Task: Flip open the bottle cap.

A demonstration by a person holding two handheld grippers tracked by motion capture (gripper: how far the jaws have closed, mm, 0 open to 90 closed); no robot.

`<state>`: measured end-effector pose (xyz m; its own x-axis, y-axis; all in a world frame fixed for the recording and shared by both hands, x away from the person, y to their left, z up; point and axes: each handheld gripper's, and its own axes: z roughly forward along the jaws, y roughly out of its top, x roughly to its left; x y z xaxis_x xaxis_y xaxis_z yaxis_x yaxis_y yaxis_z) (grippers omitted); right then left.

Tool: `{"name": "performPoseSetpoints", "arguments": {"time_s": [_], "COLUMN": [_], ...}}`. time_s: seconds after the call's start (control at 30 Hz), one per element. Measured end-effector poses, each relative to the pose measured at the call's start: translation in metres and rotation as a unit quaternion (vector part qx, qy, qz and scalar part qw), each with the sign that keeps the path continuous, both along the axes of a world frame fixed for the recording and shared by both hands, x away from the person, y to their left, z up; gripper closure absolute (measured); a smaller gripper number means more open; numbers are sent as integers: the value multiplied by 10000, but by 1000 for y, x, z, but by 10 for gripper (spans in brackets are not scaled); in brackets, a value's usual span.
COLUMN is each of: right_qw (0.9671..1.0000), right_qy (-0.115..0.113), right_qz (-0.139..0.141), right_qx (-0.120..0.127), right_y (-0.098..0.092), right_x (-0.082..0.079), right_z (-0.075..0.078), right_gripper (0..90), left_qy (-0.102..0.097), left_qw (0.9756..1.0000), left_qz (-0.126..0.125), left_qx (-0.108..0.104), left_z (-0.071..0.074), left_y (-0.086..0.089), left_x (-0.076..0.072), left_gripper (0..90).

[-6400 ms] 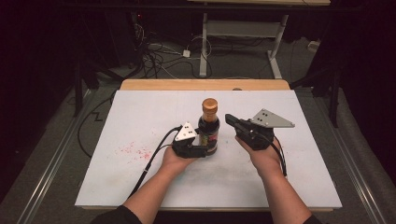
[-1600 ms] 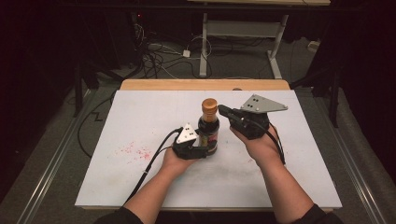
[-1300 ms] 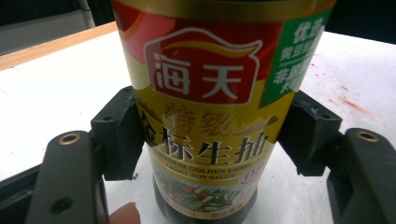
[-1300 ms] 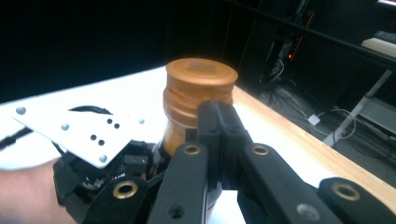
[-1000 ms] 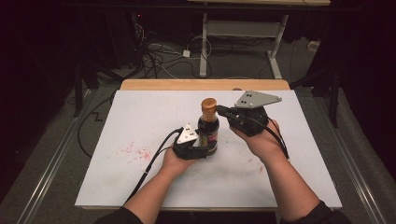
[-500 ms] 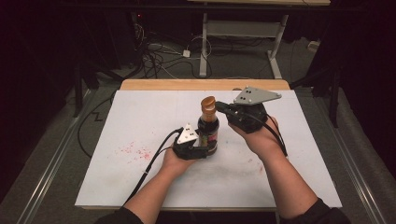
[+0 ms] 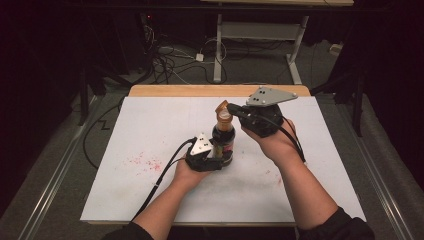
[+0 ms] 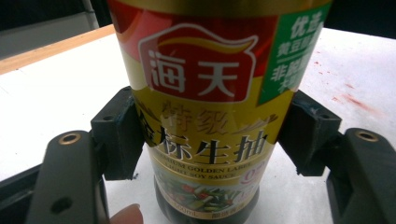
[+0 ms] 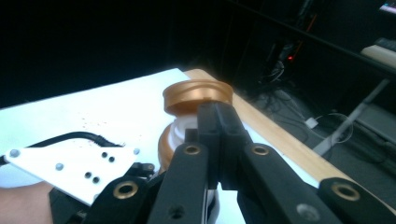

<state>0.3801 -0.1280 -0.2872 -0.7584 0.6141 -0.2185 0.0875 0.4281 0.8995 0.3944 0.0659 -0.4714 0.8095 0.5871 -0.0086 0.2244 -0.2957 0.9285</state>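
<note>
Near the bench's middle, the left tongs [image 7: 216,156] are clamping the dark glass soy sauce bottle [image 7: 223,142]; the closed, empty right tongs [image 7: 233,110] are now prying its gold flip cap [image 7: 221,106] up, where half a second ago it sat lower, so opening is underway

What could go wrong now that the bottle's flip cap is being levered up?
1. The right gripper, jaws shut, pushes under the gold cap; the tips could slip off and the lid snap back.
2. That sideways push might tilt the soy sauce bottle, though the left gripper clamps it low down.
3. With the spout exposed, a tilt could spill sauce onto the white tabletop.
</note>
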Motion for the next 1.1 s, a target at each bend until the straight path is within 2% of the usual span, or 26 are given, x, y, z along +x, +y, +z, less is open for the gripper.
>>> {"name": "performPoseSetpoints", "arguments": {"time_s": [0.07, 0.13, 0.4, 0.53, 0.73, 1.1], "right_qw": [10000, 10000, 9997, 9997, 9996, 9995], "right_qy": [-5, 9, -58, -45, -45, 51], "right_qz": [3, 38, 232, 256, 260, 119], "right_qx": [-36, 40, -57, -11, 63, 279], "right_y": [3, 6, 33, 38, 34, 12], "right_x": [2, 3, 7, 9, 7, 6], "right_z": [1, 3, 11, 10, 9, 3], "right_gripper": [900, 900, 900, 900, 900, 900], "left_qy": [-6, -68, -42, -43, -44, -49], "left_qw": [10000, 10000, 10000, 10000, 10000, 10000], "left_qz": [-6, -1, -2, -3, -20, -11], "left_qx": [0, 43, 13, 0, -12, -20], "left_z": [0, 0, 0, -1, -1, -1], "left_y": [0, -2, -1, -1, 0, 0], "left_x": [0, -1, -1, -1, 0, 0], "left_gripper": [297, 297, 295, 294, 293, 291]}}
